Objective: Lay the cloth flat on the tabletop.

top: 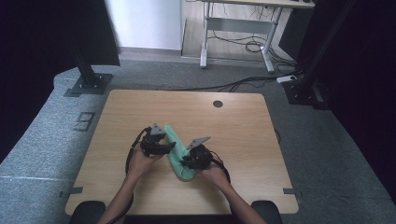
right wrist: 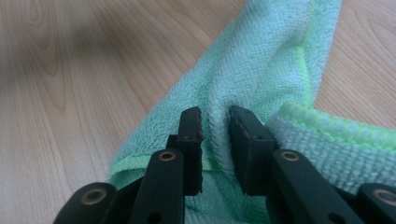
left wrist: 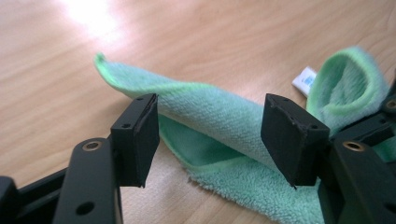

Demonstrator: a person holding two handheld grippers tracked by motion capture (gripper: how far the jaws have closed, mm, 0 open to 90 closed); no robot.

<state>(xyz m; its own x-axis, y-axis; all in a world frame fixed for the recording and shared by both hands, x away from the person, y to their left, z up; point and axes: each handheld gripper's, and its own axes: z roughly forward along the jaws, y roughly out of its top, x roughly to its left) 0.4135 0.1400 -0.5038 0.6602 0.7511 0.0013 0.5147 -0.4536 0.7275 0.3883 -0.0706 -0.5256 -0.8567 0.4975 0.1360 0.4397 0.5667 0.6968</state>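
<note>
A green microfibre cloth [top: 178,150] lies bunched in a long fold on the wooden table [top: 233,135]. My left gripper [top: 171,146] hovers at its left side. In the left gripper view the gripper [left wrist: 210,135] stands open, its pads wide apart on either side of a raised fold of the cloth [left wrist: 224,116] without touching it. A white label [left wrist: 306,79] shows at the cloth's far end. My right gripper [top: 186,161] sits on the cloth's near end. In the right gripper view its jaws [right wrist: 215,126] stand slightly apart, with a loose ridge of cloth [right wrist: 261,60] between the pads.
A round cable hole [top: 218,103] sits near the table's far edge. Bare tabletop stretches to the left and right of the cloth. Beyond the table are black frame posts [top: 88,70], floor cables [top: 252,46] and a white desk frame [top: 233,28].
</note>
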